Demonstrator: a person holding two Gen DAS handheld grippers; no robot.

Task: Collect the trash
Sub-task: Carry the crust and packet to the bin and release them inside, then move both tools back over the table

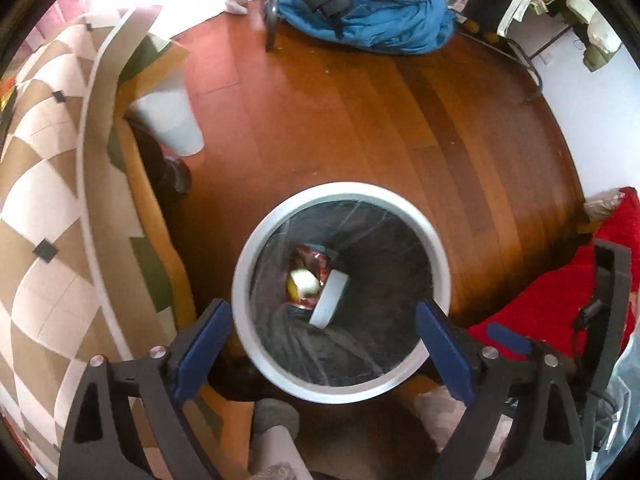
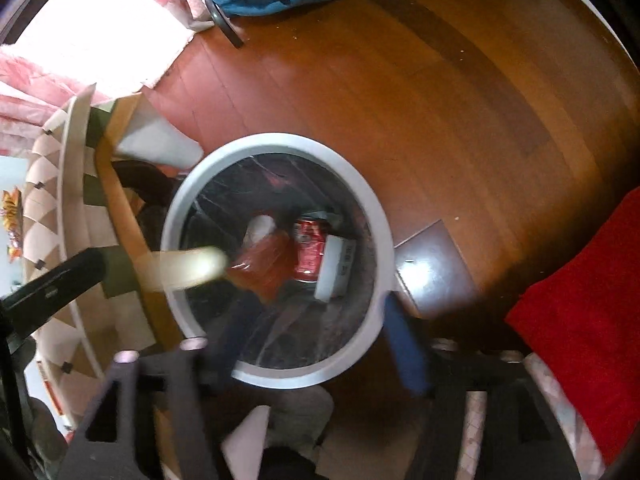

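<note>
We hold left gripper (image 1: 324, 344) spread wide, empty, above bin (image 1: 434, 240) on wood floor (image 1: 360, 120). Right gripper (image 2: 316, 340) also spread, empty, over same bin. Trash inside, at bottom: red can (image 2: 309, 250), white box (image 2: 332, 268), orange wrapper (image 2: 264, 264).

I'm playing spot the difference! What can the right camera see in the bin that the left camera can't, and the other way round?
Only the right wrist view shows a red can in the bin, a see-through bag above it, and the dark tile beside the bin. Only the left wrist view shows a yellowish lump on a shiny wrapper, and a white bucket by the sofa. Both show the bin, its black liner, a white box, the wooden floor, blue bedding and a red cloth. The left gripper and right gripper are both open.
</note>
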